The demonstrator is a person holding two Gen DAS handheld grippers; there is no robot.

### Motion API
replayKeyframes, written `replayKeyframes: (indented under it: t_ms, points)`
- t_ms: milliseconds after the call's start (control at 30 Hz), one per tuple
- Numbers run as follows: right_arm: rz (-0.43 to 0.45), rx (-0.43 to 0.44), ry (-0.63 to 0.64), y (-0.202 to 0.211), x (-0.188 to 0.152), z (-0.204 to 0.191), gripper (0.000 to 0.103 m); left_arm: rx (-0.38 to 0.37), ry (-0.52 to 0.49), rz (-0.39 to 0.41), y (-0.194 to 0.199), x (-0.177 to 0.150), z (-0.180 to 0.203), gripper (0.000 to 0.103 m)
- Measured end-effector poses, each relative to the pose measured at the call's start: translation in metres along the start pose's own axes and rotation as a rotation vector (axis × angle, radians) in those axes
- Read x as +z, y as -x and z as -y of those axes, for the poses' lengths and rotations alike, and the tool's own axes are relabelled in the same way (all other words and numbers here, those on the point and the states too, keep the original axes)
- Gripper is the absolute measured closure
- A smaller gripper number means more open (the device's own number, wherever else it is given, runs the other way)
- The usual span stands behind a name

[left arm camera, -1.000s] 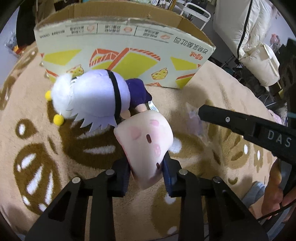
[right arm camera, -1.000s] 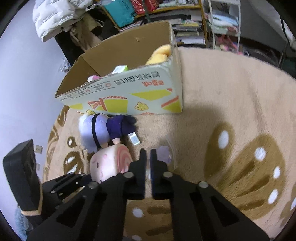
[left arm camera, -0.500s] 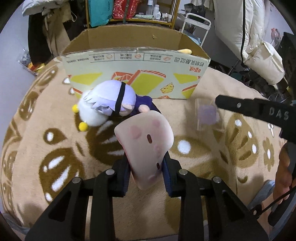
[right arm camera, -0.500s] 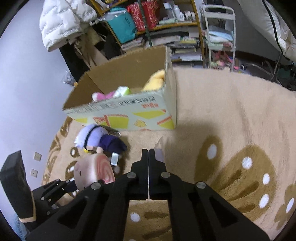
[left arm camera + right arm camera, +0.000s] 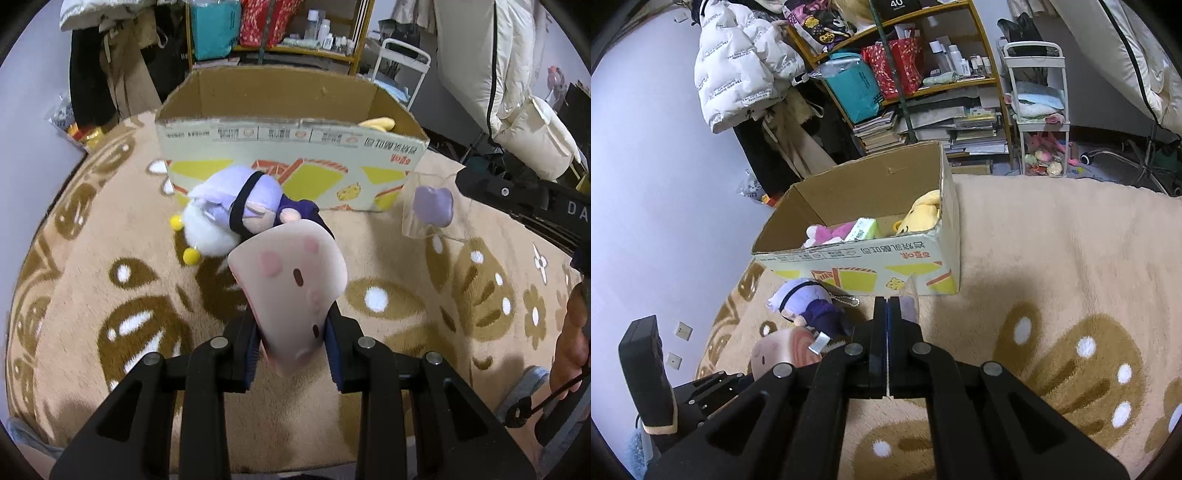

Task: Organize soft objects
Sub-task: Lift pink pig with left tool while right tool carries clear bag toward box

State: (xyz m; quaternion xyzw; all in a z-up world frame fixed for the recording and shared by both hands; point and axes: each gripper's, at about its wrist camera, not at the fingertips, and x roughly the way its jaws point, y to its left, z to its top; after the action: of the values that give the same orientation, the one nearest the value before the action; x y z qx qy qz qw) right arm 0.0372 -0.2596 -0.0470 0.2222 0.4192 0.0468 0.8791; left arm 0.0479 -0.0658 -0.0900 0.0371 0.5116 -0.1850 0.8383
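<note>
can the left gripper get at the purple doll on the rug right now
Probably not as things stand. The doll lies in the open just beyond the left gripper, but its jaws are already clamped on the pink plush, which would need dropping in the box first.

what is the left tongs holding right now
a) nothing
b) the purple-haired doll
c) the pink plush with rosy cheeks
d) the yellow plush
c: the left tongs are clamped on both sides of the pink plush, while the purple-haired doll lies on the rug and the yellow plush sits inside the cardboard box.
</note>
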Motion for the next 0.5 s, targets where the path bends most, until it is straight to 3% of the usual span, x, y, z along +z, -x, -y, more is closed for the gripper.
replayKeyframes:
  t_ms: [167,367,500]
  points:
    - [-0.012,0.000,0.002,-0.003,0.001,-0.001,0.102,-0.044,0.026,-0.109,-0.020,-0.002,-0.002,0.073]
    - [-0.014,0.006,0.006,-0.005,0.000,-0.001,0.102,-0.062,0.048,-0.144,-0.023,-0.004,-0.004,0.073]
    - [-0.019,0.010,0.003,-0.008,0.000,-0.001,0.102,-0.083,0.082,-0.231,-0.035,-0.008,-0.010,0.073]
